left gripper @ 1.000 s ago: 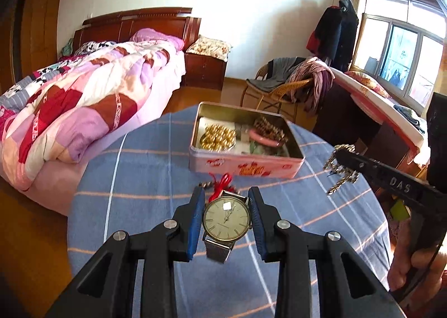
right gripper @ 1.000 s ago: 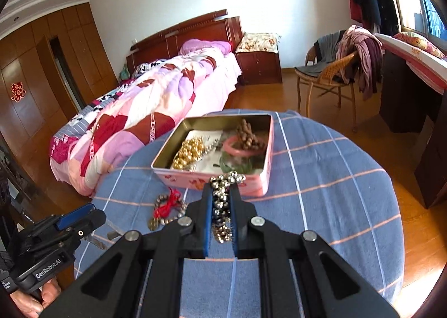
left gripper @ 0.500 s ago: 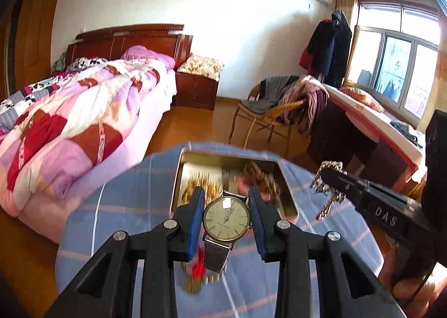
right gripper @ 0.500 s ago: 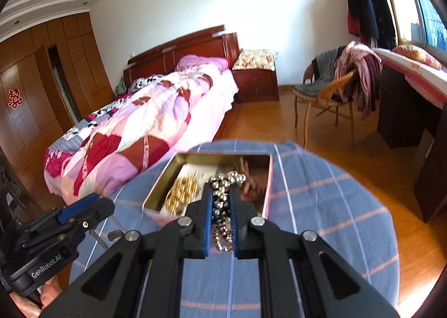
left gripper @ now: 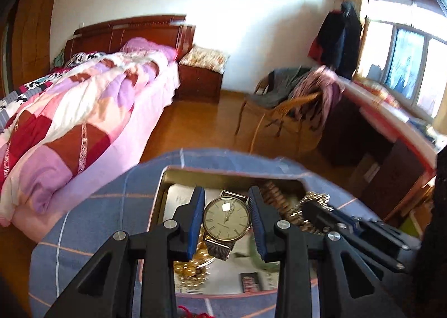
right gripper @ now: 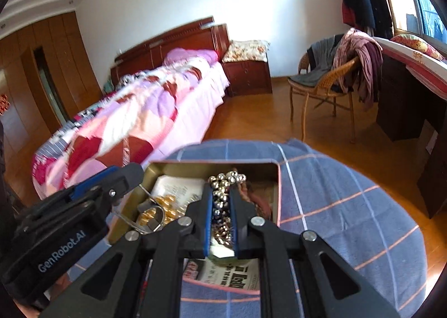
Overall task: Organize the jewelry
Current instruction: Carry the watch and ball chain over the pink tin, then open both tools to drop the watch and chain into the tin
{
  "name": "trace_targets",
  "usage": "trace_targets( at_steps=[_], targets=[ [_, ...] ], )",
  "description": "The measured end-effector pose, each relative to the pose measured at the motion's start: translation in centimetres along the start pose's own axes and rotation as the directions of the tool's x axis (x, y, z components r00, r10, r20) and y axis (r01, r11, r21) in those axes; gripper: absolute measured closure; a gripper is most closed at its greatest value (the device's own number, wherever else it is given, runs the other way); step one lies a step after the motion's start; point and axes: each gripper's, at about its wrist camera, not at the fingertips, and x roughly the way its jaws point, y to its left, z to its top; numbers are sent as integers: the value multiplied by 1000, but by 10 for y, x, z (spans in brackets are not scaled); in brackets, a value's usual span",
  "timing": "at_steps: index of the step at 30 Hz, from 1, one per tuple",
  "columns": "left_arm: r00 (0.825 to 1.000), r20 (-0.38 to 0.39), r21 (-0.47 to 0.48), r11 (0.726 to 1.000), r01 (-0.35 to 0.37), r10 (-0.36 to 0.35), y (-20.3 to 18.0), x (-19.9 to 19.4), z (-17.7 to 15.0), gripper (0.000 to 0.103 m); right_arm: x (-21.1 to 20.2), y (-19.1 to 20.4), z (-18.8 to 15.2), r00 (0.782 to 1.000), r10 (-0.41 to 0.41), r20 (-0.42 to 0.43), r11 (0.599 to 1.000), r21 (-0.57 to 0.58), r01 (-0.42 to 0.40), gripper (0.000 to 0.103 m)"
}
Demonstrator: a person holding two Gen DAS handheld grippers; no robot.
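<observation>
My left gripper (left gripper: 226,200) is shut on a gold-faced wristwatch (left gripper: 226,218) with a mesh strap and holds it over the open tin box (left gripper: 178,174). My right gripper (right gripper: 222,196) is shut on a silver bead bracelet (right gripper: 222,200) and holds it over the same tin (right gripper: 275,192). The tin holds gold beads (left gripper: 190,270), brown wooden beads (left gripper: 275,195) and a paper liner. The right gripper shows in the left wrist view (left gripper: 315,207), and the left gripper in the right wrist view (right gripper: 123,181). The two grippers are close side by side.
The tin stands on a round table with a blue checked cloth (right gripper: 349,206). A red-tasselled bracelet (left gripper: 192,311) lies on the cloth in front of the tin. A bed (left gripper: 83,111) is to the left and a wicker chair (right gripper: 327,86) beyond the table.
Both grippers have moved forward from in front of the tin to over it, each still holding its piece. The red-tasselled bracelet stays behind on the cloth.
</observation>
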Motion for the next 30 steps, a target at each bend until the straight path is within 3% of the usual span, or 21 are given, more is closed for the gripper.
trace_targets(
  at_steps=[10, 22, 25, 26, 28, 29, 30],
  targets=[
    [995, -82, 36, 998, -58, 61, -6, 33, -15, 70, 16, -12, -5, 999, -33, -37, 999, -20, 33, 89],
    [988, -93, 75, 991, -114, 121, -10, 44, -22, 70, 22, -4, -5, 999, -35, -19, 998, -51, 34, 89],
    [989, -90, 67, 991, -115, 120, -8, 44, -21, 70, 20, -10, -3, 1000, 16, -3, 1000, -14, -16, 82],
    [989, -86, 61, 991, -118, 123, -8, 44, -20, 69, 17, -11, -3, 1000, 28, 9, 1000, -3, -28, 72],
    [987, -77, 47, 989, -137, 140, -7, 40, -18, 58, 9, -13, -1, 998, 14, 55, 1000, 2, -14, 65],
    [987, -70, 38, 989, -145, 147, -6, 37, -16, 42, 6, -13, 0, 997, 5, 74, 1000, 4, -6, 64],
    [986, -54, 28, 987, -159, 160, -5, 33, -14, 34, 3, -14, 1, 996, -1, 91, 1000, 12, 0, 64]
  ],
)
